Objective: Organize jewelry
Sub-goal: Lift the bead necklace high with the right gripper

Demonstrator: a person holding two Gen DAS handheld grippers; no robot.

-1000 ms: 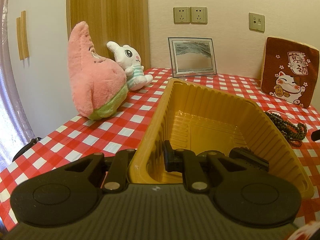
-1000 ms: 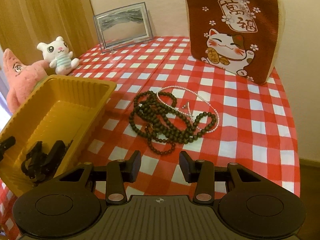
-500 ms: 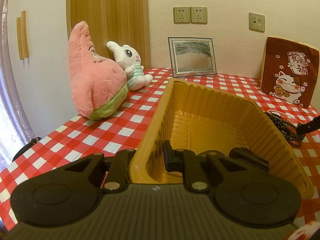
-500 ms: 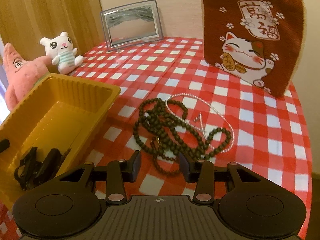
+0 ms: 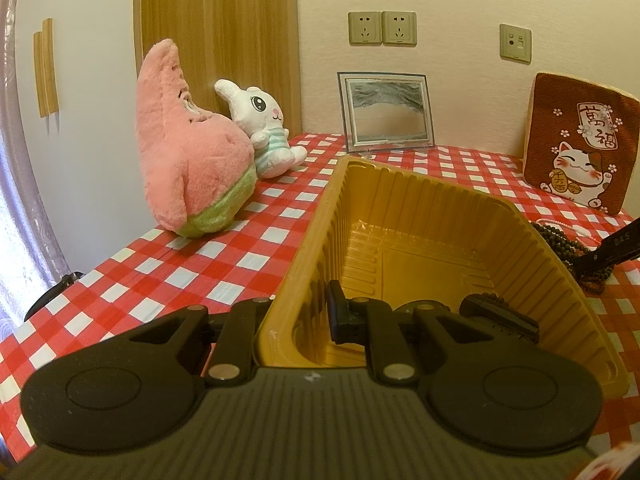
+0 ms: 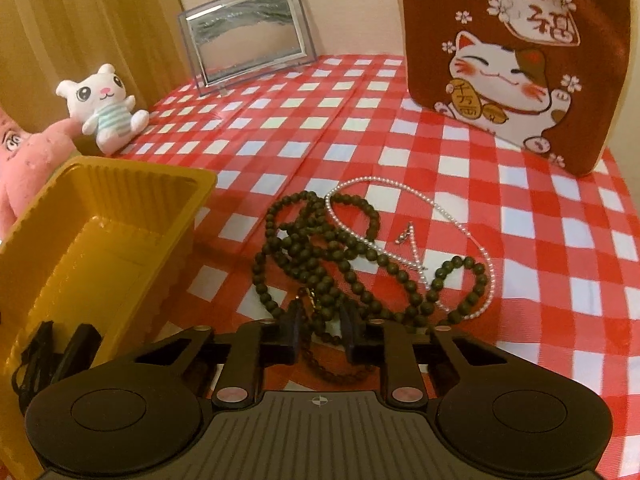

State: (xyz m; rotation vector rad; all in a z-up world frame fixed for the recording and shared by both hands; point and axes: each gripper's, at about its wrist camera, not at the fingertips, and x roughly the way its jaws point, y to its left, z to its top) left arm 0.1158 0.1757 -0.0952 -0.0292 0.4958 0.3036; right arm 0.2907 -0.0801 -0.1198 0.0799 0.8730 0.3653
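Observation:
A yellow plastic tray [image 5: 536, 248] stands on the red checked table. My left gripper [image 5: 298, 320] is shut on the tray's near left wall, one finger outside and one inside. A dark item [image 5: 500, 316] lies in the tray's near end and shows in the right wrist view too [image 6: 60, 356]. A tangle of dark bead necklaces [image 6: 320, 252] and a thin pearl necklace [image 6: 472, 236] lie right of the tray [image 6: 128, 184]. My right gripper [image 6: 322, 334] is open, low over the table, its fingers either side of the nearest dark bead strands.
A pink starfish plush [image 5: 188, 172] and a white bunny plush [image 5: 264, 132] sit at the back left. A framed sand picture [image 5: 386, 110] and a lucky-cat cushion [image 6: 516, 52] stand at the back wall. The table's right edge is close.
My right gripper has moved forward and down to the dark beads, its fingers now around the nearest strands. My left gripper and the tray have stayed put.

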